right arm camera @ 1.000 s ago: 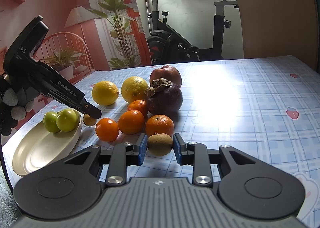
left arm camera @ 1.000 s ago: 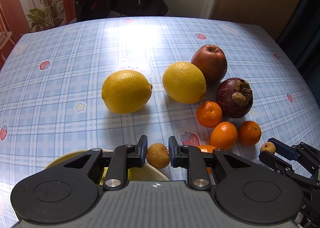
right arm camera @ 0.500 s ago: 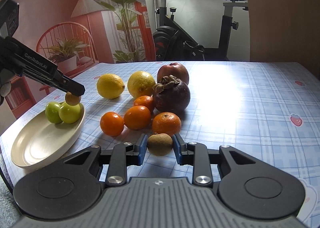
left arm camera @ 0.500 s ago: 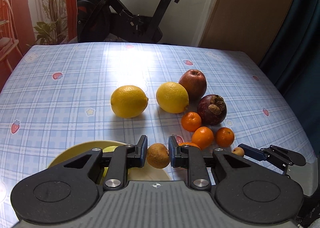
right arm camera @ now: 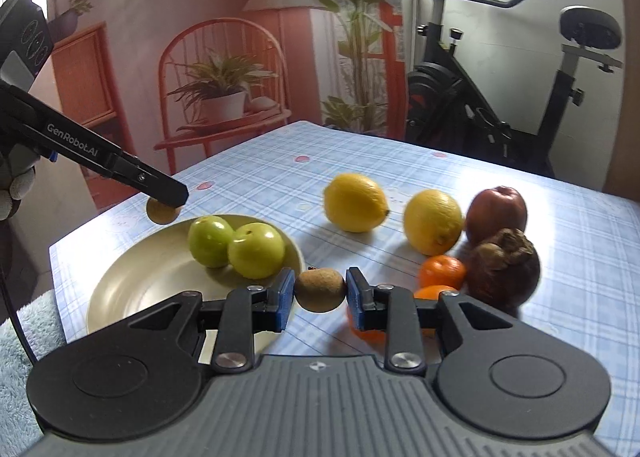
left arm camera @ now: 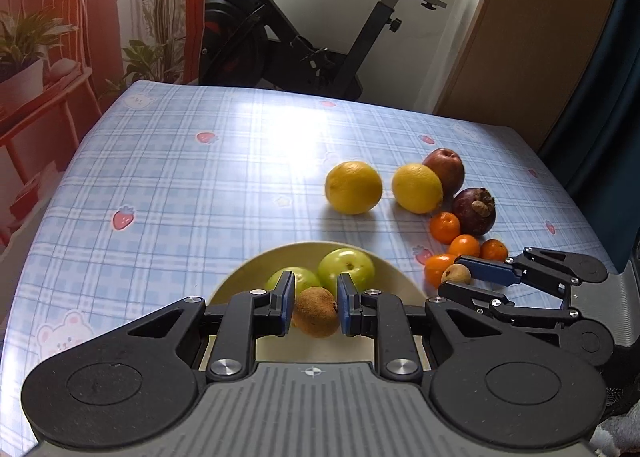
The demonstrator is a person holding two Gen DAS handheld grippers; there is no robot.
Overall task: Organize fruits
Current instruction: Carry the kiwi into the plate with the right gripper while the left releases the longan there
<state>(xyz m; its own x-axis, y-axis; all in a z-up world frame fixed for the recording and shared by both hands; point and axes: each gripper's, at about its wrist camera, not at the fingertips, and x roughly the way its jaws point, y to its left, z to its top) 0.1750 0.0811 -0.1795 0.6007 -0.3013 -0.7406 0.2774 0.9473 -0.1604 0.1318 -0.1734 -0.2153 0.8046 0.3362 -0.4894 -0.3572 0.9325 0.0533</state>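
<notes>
Blue checked cloth with strawberry prints covers the table (left arm camera: pixel 192 193), and an exercise bike (left arm camera: pixel 304 37) stands behind it.

From the left wrist, the left gripper (left arm camera: pixel 316 307) is clamped on a small brown fruit (left arm camera: pixel 315 311), its blue pads pressing both sides. The fruit hangs above the near part of a cream plate (left arm camera: pixel 394 277), in which two green fruits (left arm camera: pixel 346 267) lie just beyond the fingertips. Farther off on the cloth are two lemons (left arm camera: pixel 353 187), a red apple (left arm camera: pixel 445 171), a mangosteen (left arm camera: pixel 474 211) and a cluster of mandarins (left arm camera: pixel 445 227). At the right, the right gripper (left arm camera: pixel 460 277) comes in sideways, pinching a second brown fruit (left arm camera: pixel 456 274) just beside the nearest mandarin and right of the plate.

From the right wrist, the right gripper (right arm camera: pixel 320 293) is closed tight on its brown fruit (right arm camera: pixel 320 289), held over the cloth just right of the plate's (right arm camera: pixel 132 285) rim, with mandarins (right arm camera: pixel 442 271) partly hidden behind its right finger. The green fruits (right arm camera: pixel 236 243) sit at the far side of the plate. At the left, the left gripper (right arm camera: pixel 166 203) reaches in with its brown fruit (right arm camera: pixel 162 213) at the tip, held in the air above the plate's far left edge. Lemons (right arm camera: pixel 354 201), apple (right arm camera: pixel 496 213) and mangosteen (right arm camera: pixel 502 269) lie to the right.
</notes>
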